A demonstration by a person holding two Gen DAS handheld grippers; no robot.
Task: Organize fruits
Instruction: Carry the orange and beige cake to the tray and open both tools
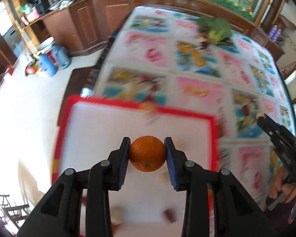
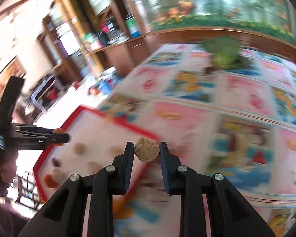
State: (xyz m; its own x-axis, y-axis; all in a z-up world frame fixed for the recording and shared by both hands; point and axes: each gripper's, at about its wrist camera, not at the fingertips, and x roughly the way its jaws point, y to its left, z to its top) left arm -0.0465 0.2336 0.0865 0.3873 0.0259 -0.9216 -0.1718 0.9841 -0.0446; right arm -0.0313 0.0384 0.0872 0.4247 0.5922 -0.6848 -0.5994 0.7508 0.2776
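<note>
1. The left hand-held gripper point(image 1: 147, 154) is pinching an orange point(image 1: 147, 153) between its 2 blue pads, right at the fingertips, and is holding it above a red-rimmed white tray point(image 1: 187, 113).
2. The right hand-held gripper point(image 2: 146, 151) is clamping a rough tan round fruit point(image 2: 146, 151) at its fingertips, over the tray's point(image 2: 116, 120) near corner.
3. Both fruits are nearly round, so no long axis is showing; the orange's dark stem mark is facing down toward the camera.
4. Several small blurred fruits are lying on the tray below and left of the right hand-held gripper.
5. The desk point(image 1: 207, 83) is wearing a bright cartoon-patterned cloth; broccoli point(image 1: 216, 29) is lying far ahead, with wooden cabinets point(image 1: 100, 17) beyond.
</note>
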